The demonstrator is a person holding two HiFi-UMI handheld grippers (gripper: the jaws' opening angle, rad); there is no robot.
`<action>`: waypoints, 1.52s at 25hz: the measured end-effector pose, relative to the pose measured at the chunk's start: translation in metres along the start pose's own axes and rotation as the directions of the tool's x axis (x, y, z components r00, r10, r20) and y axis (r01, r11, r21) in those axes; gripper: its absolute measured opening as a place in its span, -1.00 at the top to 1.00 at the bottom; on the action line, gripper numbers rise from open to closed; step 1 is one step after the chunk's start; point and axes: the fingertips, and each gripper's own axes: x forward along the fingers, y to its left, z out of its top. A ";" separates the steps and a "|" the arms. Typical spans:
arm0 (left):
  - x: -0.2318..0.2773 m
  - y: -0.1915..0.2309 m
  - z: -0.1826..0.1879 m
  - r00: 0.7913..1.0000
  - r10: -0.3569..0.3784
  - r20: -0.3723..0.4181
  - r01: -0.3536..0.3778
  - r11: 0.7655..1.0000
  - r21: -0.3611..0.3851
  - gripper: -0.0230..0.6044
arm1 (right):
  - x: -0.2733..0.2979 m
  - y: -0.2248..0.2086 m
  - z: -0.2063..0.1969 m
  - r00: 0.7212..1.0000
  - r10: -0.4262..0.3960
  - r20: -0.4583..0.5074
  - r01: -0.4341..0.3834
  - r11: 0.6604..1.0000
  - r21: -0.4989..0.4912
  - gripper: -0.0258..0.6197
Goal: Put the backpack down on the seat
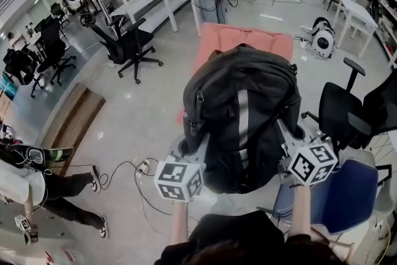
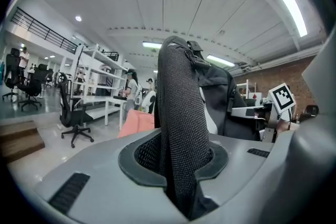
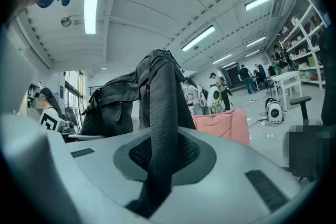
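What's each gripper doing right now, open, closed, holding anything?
Left gripper: closed on a backpack strap.
Right gripper: closed on the other strap.

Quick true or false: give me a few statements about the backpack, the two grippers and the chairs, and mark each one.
1. The left gripper is shut on a backpack strap. True.
2. The right gripper is empty. False: its jaws pinch the other strap.
3. The backpack lies on the blue chair. False: it is held up by its straps, with that chair off to the right.
4. A black office chair stands left of the pink seat. True.
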 end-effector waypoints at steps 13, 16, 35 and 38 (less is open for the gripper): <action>0.077 0.085 0.024 0.997 -0.081 -0.003 0.081 0.996 0.028 0.62 | 0.094 -0.009 0.004 0.996 -0.082 0.027 0.081 0.996 0.029 0.78; 0.086 0.094 0.019 0.996 -0.094 -0.014 0.094 0.996 0.009 0.62 | 0.105 -0.012 0.001 0.995 -0.098 0.009 0.097 0.995 0.030 0.78; 0.223 0.151 0.010 0.996 -0.041 -0.078 0.036 0.998 -0.059 0.62 | 0.237 -0.103 -0.008 0.996 -0.067 -0.061 0.071 0.995 0.073 0.78; 0.256 0.157 0.006 0.995 -0.035 -0.093 0.028 0.997 -0.074 0.62 | 0.261 -0.128 -0.010 0.996 -0.055 -0.075 0.061 0.995 0.079 0.78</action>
